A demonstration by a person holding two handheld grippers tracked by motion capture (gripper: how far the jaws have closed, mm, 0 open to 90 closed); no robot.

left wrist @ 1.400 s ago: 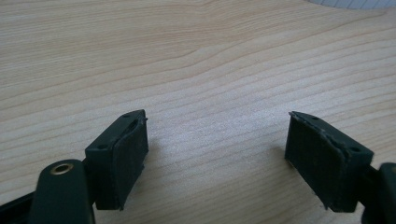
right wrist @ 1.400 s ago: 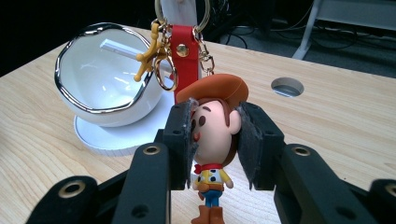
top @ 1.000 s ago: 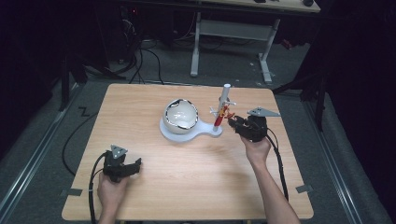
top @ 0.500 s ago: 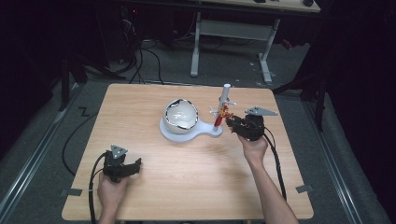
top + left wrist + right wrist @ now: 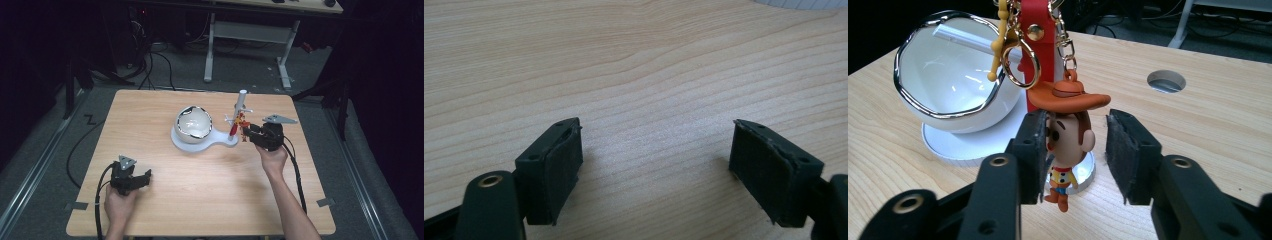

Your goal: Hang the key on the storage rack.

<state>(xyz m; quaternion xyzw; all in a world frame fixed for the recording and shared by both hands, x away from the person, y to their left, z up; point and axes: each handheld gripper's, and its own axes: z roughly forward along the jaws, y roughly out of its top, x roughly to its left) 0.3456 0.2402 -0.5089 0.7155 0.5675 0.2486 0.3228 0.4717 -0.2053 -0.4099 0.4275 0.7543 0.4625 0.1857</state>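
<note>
Keychain figure (image 5: 1066,150), a small cowboy doll with a wide orange hat, hangs by a gold chain (image 5: 1064,37) beside a red strap (image 5: 1037,40) on the white stand (image 5: 241,107) at the right of the table (image 5: 150,215); in the right gripper view it dangles between the jaws of the right gripper (image 5: 1073,155), its head against the left pad and clear of the right one. Against the earlier frames, those jaws were shut on the figure and have just been opening, so they now stand a little apart with the doll loose between them; the hand itself sits where it was, and so does the left hand.

Left gripper (image 5: 131,180) rests near the front left corner of the table, its jaws wide apart with nothing but bare wood between them, as the left gripper view shows.

Figure looks like smooth moulded rubber, round-headed and short-bodied; a gold ring (image 5: 1020,67) and a thin yellow piece (image 5: 999,40) hang next to the strap, which is flat, matte, and fixed with a brass rivet. Bowl (image 5: 194,122) on the stand's base is glossy white with a wavy chrome rim, tilted open toward the gripper; the base (image 5: 210,142) is a flat pale disc. Gripper pads are black, rough and slightly frayed; the tabletop is pale wood grain with a round cable hole (image 5: 1166,81).
</note>
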